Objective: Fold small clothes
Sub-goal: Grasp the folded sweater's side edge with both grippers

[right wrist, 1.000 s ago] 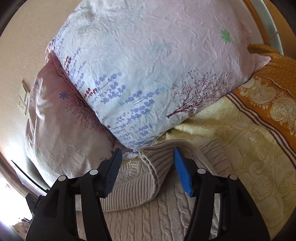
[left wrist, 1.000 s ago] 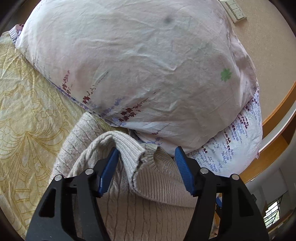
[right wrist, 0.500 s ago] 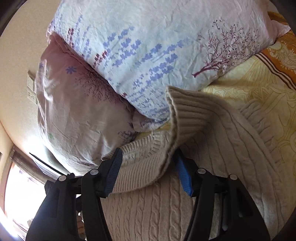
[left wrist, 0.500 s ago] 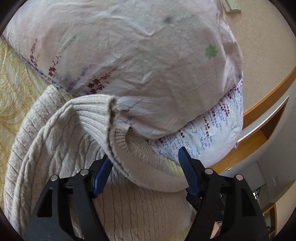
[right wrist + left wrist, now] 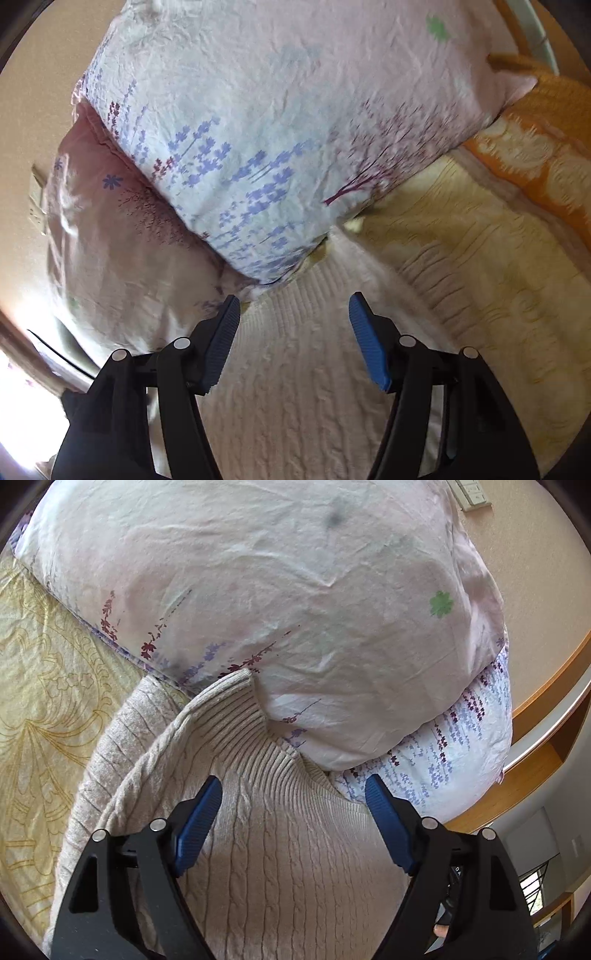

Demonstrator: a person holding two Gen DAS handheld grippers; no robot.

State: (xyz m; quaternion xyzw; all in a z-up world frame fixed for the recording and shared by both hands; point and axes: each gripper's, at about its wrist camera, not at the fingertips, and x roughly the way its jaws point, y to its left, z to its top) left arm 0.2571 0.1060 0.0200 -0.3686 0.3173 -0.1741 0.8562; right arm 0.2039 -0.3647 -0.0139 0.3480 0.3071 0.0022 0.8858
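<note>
Sweater lies on the bed, ribbed edge pushed against the pillows. Left tongs and right tongs both gape wide, gripping nothing. Risk: closing now may pinch pillowcase with the knit, or grab one layer only, skewing the fold.

Beige cable-knit sweater – pale floral pillows – yellow patterned bedspread.
</note>
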